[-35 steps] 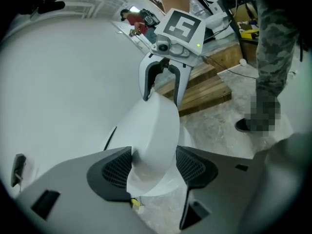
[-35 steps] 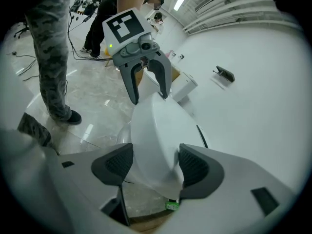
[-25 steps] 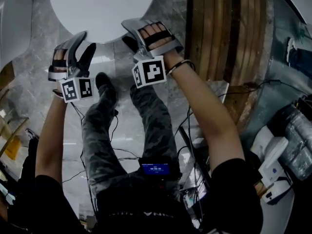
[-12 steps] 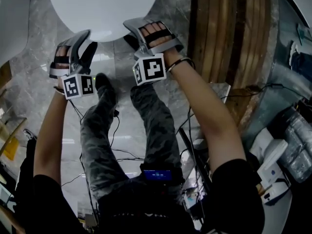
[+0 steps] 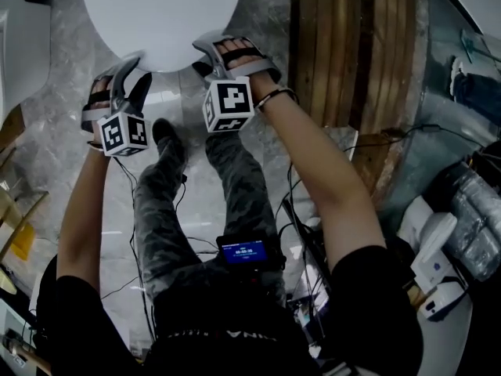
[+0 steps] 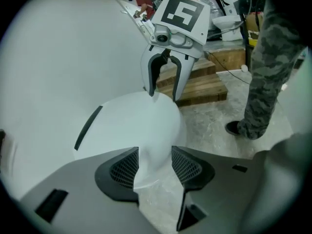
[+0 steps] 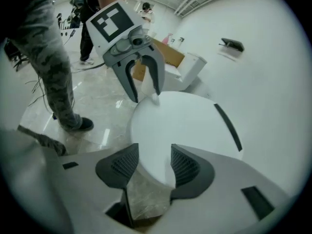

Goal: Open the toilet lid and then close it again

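Note:
The white toilet lid (image 5: 160, 14) lies shut at the top of the head view. My left gripper (image 5: 129, 73) is at its front rim on the left and my right gripper (image 5: 215, 53) at the front rim on the right. In the left gripper view the lid's (image 6: 131, 126) rounded front edge runs between my left gripper's (image 6: 155, 167) pads; the right gripper (image 6: 163, 89) straddles the far side. The right gripper view mirrors this: the lid (image 7: 185, 126) sits between my right gripper's (image 7: 153, 167) pads, the left gripper (image 7: 145, 94) beyond. Both jaws have just been closing, and no pad visibly presses.
A wooden slatted platform (image 5: 352, 53) stands right of the toilet. The person's camouflage legs and dark shoe (image 5: 164, 131) are just in front of the bowl on the marble floor. Cables and white fixtures (image 5: 434, 257) crowd the lower right.
Both grippers have moved up onto the lid's front rim and rolled slightly; their jaws stand narrower around the rim than before.

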The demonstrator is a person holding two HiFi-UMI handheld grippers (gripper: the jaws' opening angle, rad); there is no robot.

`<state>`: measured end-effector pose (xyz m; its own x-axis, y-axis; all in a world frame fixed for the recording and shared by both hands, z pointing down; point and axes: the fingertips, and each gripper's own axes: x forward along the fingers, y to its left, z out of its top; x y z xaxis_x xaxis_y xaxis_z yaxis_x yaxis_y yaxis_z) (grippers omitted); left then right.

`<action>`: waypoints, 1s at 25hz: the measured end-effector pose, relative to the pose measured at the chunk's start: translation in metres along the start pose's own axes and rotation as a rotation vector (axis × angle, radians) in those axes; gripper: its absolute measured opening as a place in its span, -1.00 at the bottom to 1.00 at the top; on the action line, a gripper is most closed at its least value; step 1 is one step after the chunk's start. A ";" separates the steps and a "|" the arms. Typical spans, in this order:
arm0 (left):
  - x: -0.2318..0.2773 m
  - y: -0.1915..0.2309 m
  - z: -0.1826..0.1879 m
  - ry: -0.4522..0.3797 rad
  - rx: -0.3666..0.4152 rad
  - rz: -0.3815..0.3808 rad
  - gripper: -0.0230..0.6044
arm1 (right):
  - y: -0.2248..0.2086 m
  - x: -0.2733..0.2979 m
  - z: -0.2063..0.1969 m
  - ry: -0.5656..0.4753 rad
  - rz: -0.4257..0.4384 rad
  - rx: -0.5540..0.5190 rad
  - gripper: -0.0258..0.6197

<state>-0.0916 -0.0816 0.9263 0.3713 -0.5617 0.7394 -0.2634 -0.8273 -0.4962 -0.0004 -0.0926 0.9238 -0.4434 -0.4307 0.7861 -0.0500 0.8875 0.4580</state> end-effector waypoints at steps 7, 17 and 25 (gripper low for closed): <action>-0.081 0.108 0.059 -0.072 -0.148 0.076 -0.37 | -0.121 -0.094 0.051 -0.056 -0.151 0.230 -0.67; -0.259 0.273 0.199 -0.373 -0.368 0.197 -0.87 | -0.255 -0.273 0.162 -0.238 -0.295 0.578 -0.84; -0.358 0.287 0.253 -0.531 -0.483 0.089 -0.90 | -0.302 -0.398 0.209 -0.499 -0.360 0.846 -0.88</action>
<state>-0.0744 -0.1208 0.4041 0.6803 -0.6573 0.3242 -0.6311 -0.7503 -0.1969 0.0042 -0.1549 0.3858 -0.5873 -0.7467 0.3123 -0.7773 0.6278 0.0395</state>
